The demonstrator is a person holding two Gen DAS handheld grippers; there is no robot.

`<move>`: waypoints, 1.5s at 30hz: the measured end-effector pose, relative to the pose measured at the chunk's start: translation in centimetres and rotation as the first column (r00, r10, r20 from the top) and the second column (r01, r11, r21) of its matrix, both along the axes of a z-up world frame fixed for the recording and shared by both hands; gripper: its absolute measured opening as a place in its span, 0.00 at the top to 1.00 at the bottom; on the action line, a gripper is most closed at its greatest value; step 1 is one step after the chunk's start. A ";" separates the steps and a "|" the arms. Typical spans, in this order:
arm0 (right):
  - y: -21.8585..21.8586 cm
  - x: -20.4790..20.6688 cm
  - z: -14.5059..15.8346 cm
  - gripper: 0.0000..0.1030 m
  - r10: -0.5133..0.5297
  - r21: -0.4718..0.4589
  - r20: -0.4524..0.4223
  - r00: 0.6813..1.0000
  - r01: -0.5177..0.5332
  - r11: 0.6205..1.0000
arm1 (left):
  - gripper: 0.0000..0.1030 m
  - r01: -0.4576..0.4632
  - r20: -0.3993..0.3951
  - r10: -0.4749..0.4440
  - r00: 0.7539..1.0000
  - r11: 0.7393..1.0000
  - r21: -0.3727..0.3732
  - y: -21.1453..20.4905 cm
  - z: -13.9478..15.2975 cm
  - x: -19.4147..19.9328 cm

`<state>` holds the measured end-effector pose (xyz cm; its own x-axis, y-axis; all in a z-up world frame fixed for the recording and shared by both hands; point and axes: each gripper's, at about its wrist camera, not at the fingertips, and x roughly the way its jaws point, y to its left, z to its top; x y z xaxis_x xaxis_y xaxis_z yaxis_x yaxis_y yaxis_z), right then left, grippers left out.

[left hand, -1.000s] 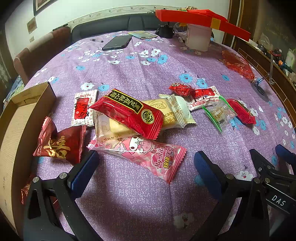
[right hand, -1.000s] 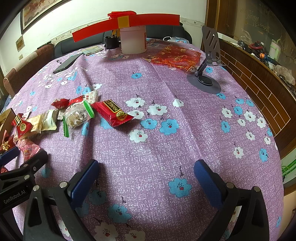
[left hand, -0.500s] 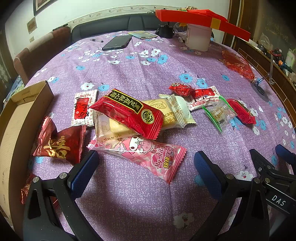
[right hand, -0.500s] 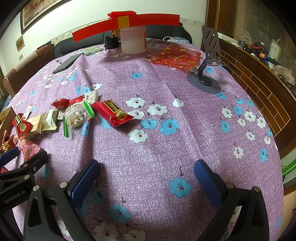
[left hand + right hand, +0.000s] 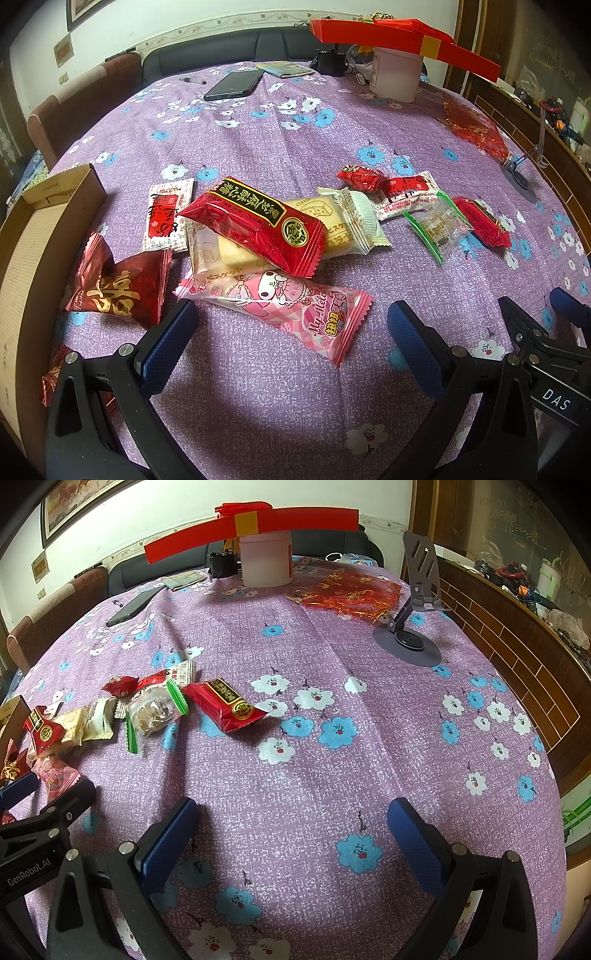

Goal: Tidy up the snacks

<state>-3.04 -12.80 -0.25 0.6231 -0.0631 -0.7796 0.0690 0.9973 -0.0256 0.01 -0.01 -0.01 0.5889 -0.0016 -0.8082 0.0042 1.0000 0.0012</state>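
both grippers hover over the purple floral tablecloth point(image 5: 332, 657), nothing gripped. left gripper point(image 5: 288, 336): jaws spread wide, empty, w/ the pink my melody pack point(image 5: 280, 306) lying just ahead, its near end reaching between the blue pads. right gripper point(image 5: 291, 830): jaws also wide apart, empty, only bare cloth between them.

snacks sit loose in a pile, centre of the left wrist view: big red pack point(image 5: 255, 225) on top of a cream biscuit pack point(image 5: 221, 254) and a cheese biscuit pack point(image 5: 328, 221), white-red sachet point(image 5: 166, 218) behind, dark red foil pack point(image 5: 118, 291) at lower left. further right: small red candy point(image 5: 358, 177), clear green-edged pack point(image 5: 436, 225), another red pack point(image 5: 480, 225). cardboard box point(image 5: 62, 206) runs along the left edge, touching none of the pile as far as can be told; looks like the likely drop spot, but that's a guess.

step in hand, by judgement: sorting not really begun, approach to first pick. left gripper is best placed for the pink pack, or the dark red foil one beside its left pad. next move calls for dropping low, straddling the wrapper across its narrow side, closing gently since film is slippery & crushable, then lifting toward the box. right gripper is well apart from the snacks (upper left of its view), would need to swing over for the red pack point(image 5: 225, 705).
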 end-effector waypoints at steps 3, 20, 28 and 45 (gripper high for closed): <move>0.0 0.0 0.0 0.00 0.000 0.000 0.000 1.000 0.000 1.000 | 0.00 0.000 0.000 0.000 1.000 1.000 0.000 0.0 0.0 0.0; 0.0 0.0 -0.1 0.00 -0.016 0.002 0.001 1.000 0.016 1.000 | 0.00 0.035 -0.026 -0.035 0.999 0.999 0.009 -0.2 0.0 0.1; 0.0 0.0 -0.1 0.00 -0.015 0.002 0.000 1.000 0.015 1.000 | 0.00 0.062 -0.038 -0.062 0.997 0.998 0.003 -0.2 0.1 -0.9; 0.0 0.5 0.4 0.00 -0.001 0.007 -0.075 0.997 0.001 1.000 | 0.16 0.159 0.109 -0.141 0.984 0.971 -0.180 6.6 7.9 -10.9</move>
<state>-2.54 -12.83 0.16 0.5632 -0.0583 -0.8243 0.0681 0.9974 -0.0240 -10.89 6.62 7.86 0.6446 -0.2419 -0.7253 0.1632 0.9703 -0.1786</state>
